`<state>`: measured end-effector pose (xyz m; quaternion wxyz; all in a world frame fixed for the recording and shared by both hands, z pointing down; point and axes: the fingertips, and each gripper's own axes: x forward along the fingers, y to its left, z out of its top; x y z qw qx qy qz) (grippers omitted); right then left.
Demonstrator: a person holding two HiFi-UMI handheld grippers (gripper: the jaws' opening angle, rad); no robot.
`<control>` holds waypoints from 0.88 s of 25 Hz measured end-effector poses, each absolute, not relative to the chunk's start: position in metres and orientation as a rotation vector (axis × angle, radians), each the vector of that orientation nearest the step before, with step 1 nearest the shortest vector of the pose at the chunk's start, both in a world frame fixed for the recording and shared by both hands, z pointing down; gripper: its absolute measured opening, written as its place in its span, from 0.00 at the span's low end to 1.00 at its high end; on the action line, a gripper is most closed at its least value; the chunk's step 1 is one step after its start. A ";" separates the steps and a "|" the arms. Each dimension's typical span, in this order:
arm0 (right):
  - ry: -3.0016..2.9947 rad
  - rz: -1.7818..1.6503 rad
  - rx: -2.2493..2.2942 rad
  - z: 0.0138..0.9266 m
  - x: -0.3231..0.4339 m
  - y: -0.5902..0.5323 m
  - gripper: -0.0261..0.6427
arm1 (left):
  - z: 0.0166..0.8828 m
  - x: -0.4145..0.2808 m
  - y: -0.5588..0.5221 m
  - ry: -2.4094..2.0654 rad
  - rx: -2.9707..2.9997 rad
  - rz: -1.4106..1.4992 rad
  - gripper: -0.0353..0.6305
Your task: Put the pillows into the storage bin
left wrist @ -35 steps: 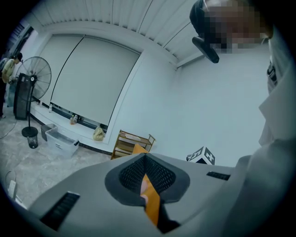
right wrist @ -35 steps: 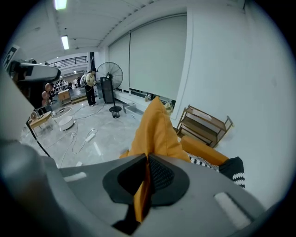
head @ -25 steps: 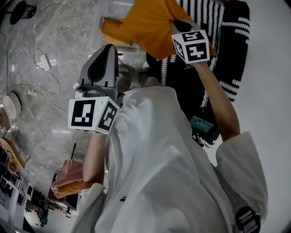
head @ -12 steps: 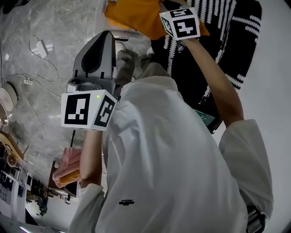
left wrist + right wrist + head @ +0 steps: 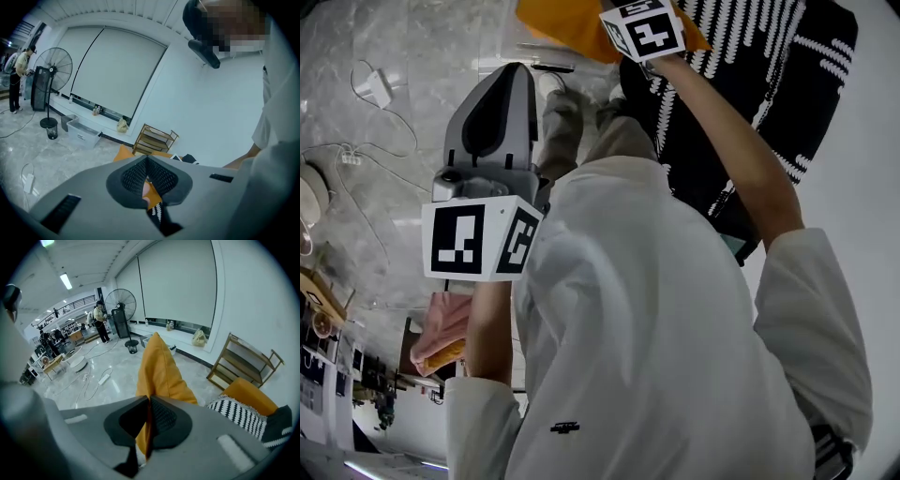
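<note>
Orange fabric pillow (image 5: 161,371) hangs pinched in the right claw (image 5: 149,403), its far end cut off in the head view. Left claw (image 5: 146,163) has its jaws together on nothing; a black-and-white striped pillow (image 5: 157,213) shows only partly behind them.

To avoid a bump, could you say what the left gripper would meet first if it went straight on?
Probably the orange pillow, just beyond the closed tips of the left gripper, though depth is unclear.
</note>
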<state>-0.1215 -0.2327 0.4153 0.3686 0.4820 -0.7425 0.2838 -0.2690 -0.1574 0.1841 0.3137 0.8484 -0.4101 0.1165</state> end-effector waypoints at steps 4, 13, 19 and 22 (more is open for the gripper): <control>-1.945 0.755 1.138 0.452 -0.157 -0.238 0.07 | 0.195 -0.279 -0.163 -1.097 2.217 0.326 0.06; -1.828 0.795 0.848 0.570 -0.199 -0.207 0.08 | 0.228 -0.308 -0.162 -1.120 2.130 0.354 0.06; -1.767 0.824 0.827 0.595 -0.200 -0.200 0.09 | 0.230 -0.320 -0.157 -1.133 2.104 0.362 0.06; -1.801 0.790 0.832 0.585 -0.213 -0.208 0.14 | 0.228 -0.320 -0.156 -1.127 2.108 0.360 0.06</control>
